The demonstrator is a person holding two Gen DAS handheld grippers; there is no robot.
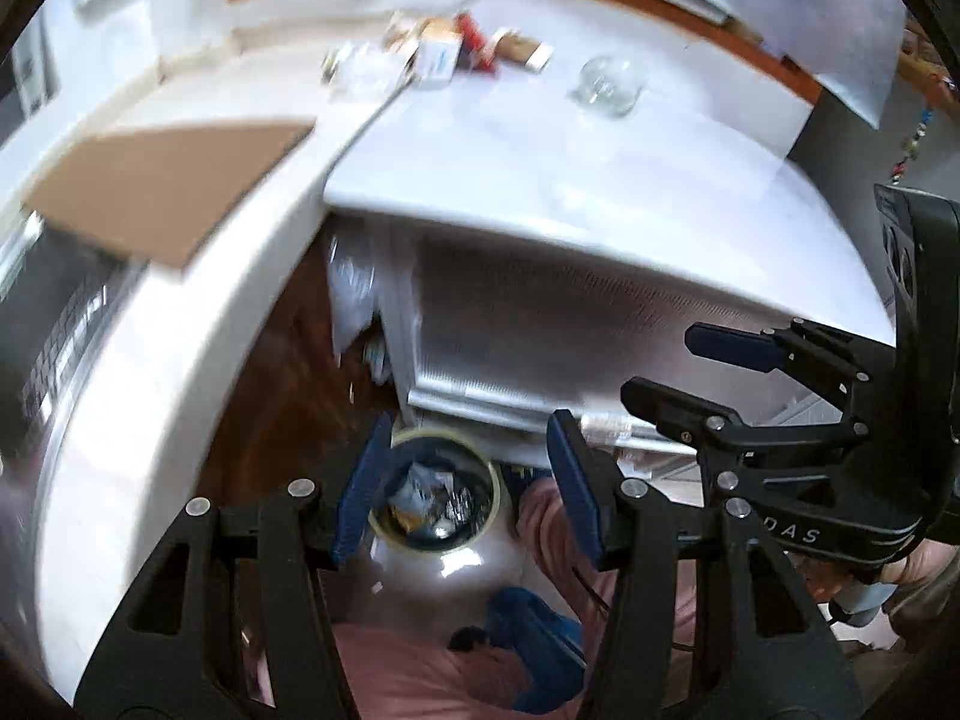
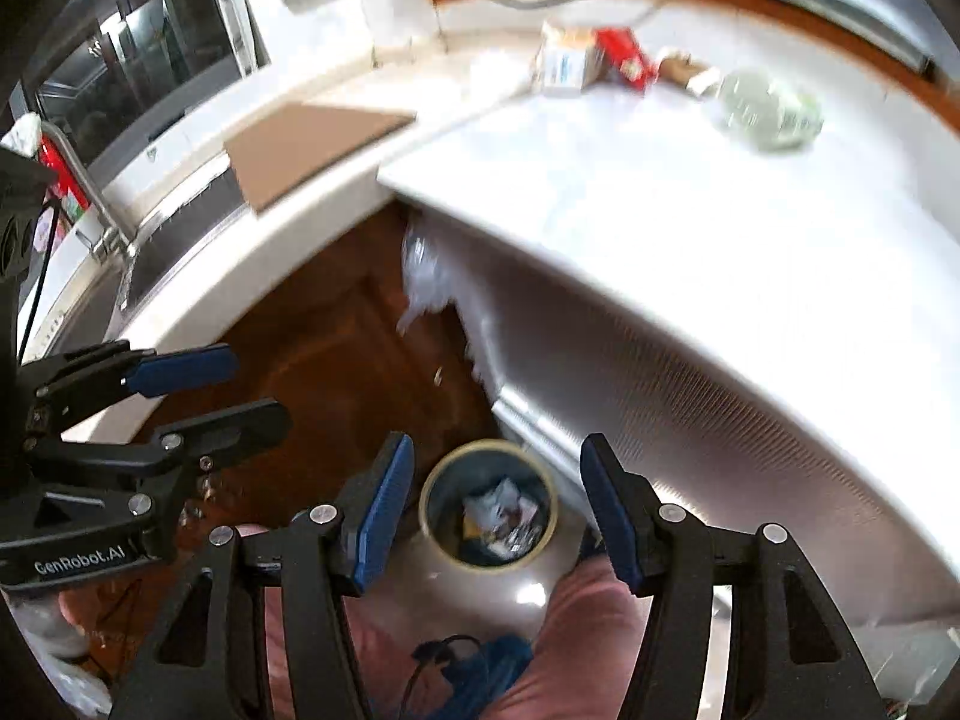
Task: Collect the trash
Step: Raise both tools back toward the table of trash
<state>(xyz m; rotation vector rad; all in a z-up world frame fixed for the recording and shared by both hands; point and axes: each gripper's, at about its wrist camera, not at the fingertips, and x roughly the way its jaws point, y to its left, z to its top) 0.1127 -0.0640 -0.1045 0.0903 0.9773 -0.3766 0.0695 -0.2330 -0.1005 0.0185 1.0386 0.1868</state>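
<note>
A round silver trash bin [image 1: 441, 564] stands on the floor below the counter, with wrappers and paper inside; it also shows in the right wrist view [image 2: 480, 576]. My left gripper [image 1: 468, 498] is open and empty above the bin. My right gripper [image 2: 498, 498] is open and empty above the bin too, and shows at the right of the left wrist view [image 1: 660, 366]. On the white counter [image 2: 690, 192] lie a small carton [image 2: 564, 60], a red packet [image 2: 627, 57], a cardboard tube [image 2: 684, 69] and a clear crumpled plastic piece [image 2: 771, 108].
A flat brown cardboard sheet [image 2: 306, 144] lies on the counter by a steel sink with a tap [image 2: 108, 222]. Brown cabinet doors [image 2: 336, 348] stand below. A clear plastic bag [image 2: 423, 276] hangs at the counter's corner. The person's pink-clad legs [image 2: 588, 630] are beside the bin.
</note>
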